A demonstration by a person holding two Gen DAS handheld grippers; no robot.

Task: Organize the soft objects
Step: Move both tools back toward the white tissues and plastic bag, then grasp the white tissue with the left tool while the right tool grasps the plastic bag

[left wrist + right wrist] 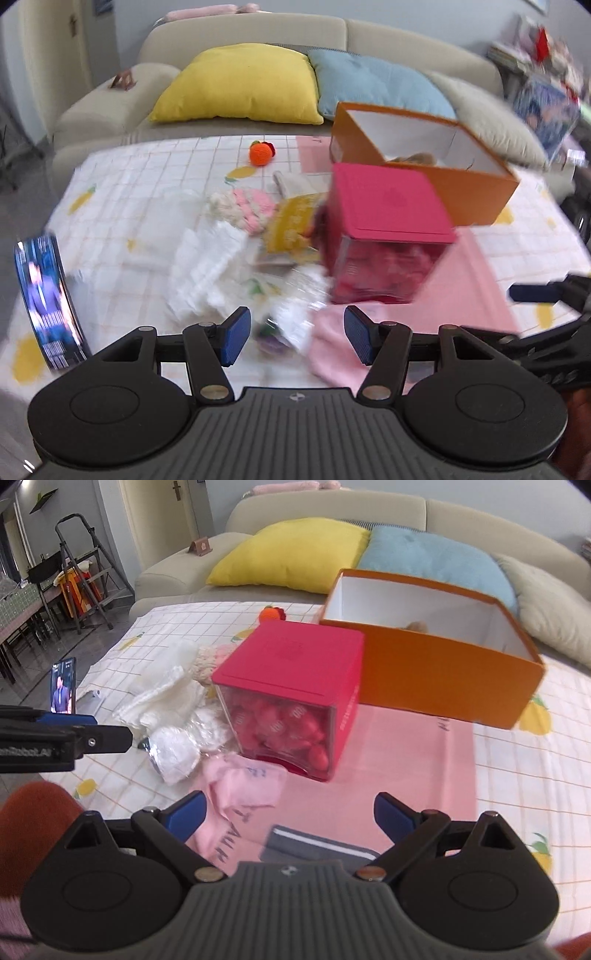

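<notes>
Reaching with both grippers wide and empty toward the pink cloth (236,794).
Bumping the red box (295,698) at twelve o'clock might be tipping it.

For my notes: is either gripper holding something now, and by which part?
Nothing is held: left gripper and right gripper are both open, empty.

Three cushions lean on the sofa: one yellow cushion (295,554), one blue cushion (436,565), one beige cushion (554,609). Two boxes share the table: one open orange box (443,672) and one pink lidded box (295,672). One crocheted orange toy (260,152).
</notes>
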